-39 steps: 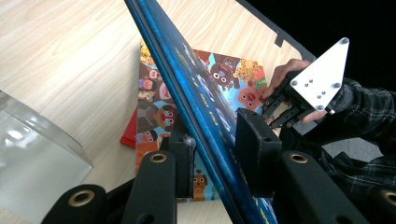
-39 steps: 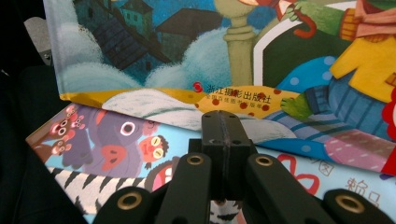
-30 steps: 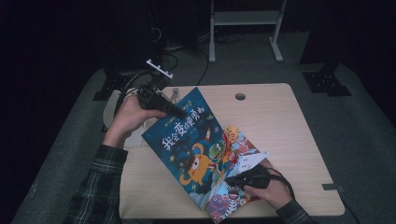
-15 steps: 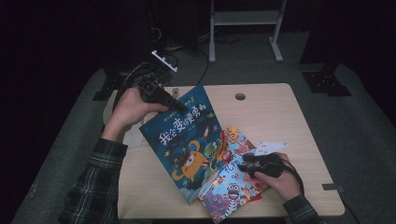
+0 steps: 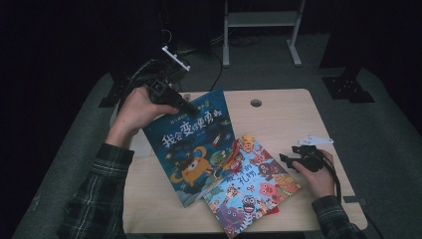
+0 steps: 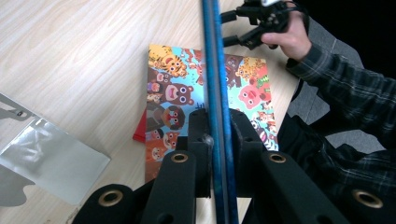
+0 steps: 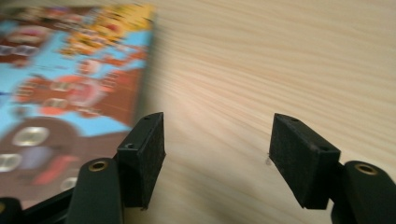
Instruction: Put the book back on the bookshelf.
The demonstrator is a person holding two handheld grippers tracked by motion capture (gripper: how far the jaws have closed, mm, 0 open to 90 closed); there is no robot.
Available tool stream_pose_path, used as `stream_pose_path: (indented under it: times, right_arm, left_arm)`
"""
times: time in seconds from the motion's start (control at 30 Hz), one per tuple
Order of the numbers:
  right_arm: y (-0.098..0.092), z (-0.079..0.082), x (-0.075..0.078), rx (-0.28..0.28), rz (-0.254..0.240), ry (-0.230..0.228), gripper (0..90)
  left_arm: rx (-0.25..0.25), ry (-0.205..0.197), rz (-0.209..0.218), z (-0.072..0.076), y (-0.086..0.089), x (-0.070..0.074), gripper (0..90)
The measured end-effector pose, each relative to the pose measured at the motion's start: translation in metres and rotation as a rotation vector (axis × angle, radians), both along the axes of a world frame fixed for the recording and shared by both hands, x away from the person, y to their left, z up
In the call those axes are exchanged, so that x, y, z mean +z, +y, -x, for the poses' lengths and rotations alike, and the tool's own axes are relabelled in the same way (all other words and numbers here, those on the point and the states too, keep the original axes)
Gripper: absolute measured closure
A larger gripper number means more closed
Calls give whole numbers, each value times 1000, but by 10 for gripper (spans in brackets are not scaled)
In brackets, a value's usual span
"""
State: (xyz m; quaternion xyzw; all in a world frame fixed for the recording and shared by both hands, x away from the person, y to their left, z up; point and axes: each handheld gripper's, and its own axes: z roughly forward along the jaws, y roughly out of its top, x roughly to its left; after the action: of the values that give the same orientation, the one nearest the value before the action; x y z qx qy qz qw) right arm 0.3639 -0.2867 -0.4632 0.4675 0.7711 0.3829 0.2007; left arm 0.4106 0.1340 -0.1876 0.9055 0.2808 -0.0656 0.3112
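A blue picture book [image 5: 191, 144] with an orange monster on its cover is tilted up from the table [image 5: 278, 114]. My left gripper [image 5: 191, 108] is shut on its top edge. In the left gripper view the book's edge [image 6: 215, 70] runs between the pads of the left gripper [image 6: 217, 123], whose jaws have just been closing on it. A colourful animal book [image 5: 254, 184] lies flat to its right. My right gripper [image 5: 286, 159] is just right of that book, low over the wood. Its jaws have just been opening, and the right gripper [image 7: 217, 140] has nothing between its fingers beside the animal book [image 7: 70, 70].
A silvery sheet [image 6: 51, 149] lies on the table's left part, under the raised blue book. A red edge [image 6: 140, 133] sticks out from beneath the animal book [image 6: 173, 93]. There is a cable hole [image 5: 256, 103] near the table's far edge. A white frame [image 5: 259, 20] stands beyond the table.
My right gripper has slid to the right off the animal book and opened its jaws. The left hand has lifted the blue book's top edge a little higher.
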Motion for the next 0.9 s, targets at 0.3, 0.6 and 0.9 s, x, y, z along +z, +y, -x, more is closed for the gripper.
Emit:
stream_pose_path:
  times: [0.3, 0.6, 0.9]
  right_arm:
    - [-15, -13, -15, -100, 53, 26, 312]
    - [-21, -19, -22, -140, 56, 27, 246]
    - [-23, -22, -24, -186, 55, 49, 127]
  left_arm:
    - [-21, -17, -16, 4, -2, 6, 824]
    - [22, -67, -31, 9, 5, 12, 823]
    - [76, -65, -6, 14, 29, 16, 824]
